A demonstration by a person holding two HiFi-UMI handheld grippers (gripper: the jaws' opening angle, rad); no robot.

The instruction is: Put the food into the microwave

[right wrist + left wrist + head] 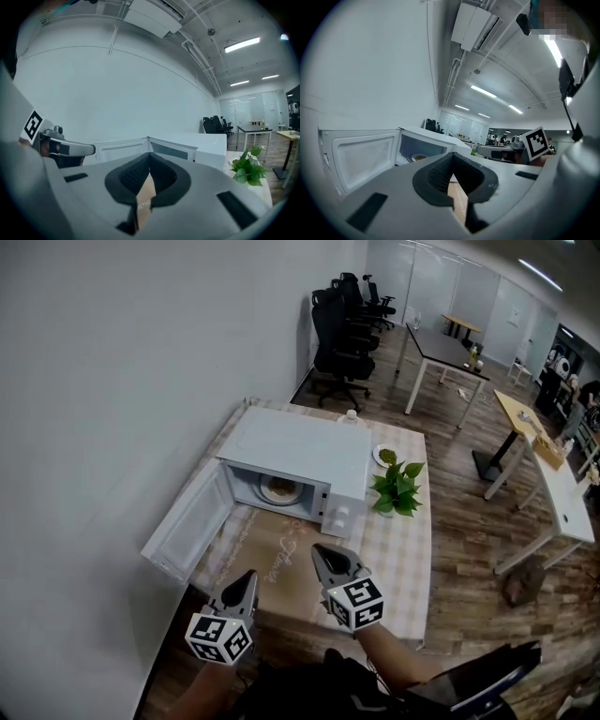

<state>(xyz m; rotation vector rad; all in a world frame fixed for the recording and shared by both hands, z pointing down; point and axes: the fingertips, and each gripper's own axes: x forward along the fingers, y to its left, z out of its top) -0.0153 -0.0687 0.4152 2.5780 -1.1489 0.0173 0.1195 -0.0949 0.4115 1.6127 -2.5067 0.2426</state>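
Both grippers are mine, held low over the near edge of the table (410, 563), neither touching anything. Left gripper (249, 576): jaws closed tip to tip, nothing between them; only the brown mat (272, 561) shows through the gap behind the pads. Right gripper (319, 550): same, tips together, empty, slightly further forward over the mat than the left.

The microwave (302, 448) sits at the back of the table against the wall, with its door (187, 521) swung fully open to the left. The food (279, 488) is on a plate inside the microwave cavity, on the floor of the chamber. In the left gripper view the plate edge (419, 158) is just visible inside the open cavity, past the door (361, 157).

A potted plant (398, 486) stands just right of the microwave, with a small dish (383, 454) behind it. A checked cloth covers the table under the mat. Office chairs (339, 329) stand well behind the table.
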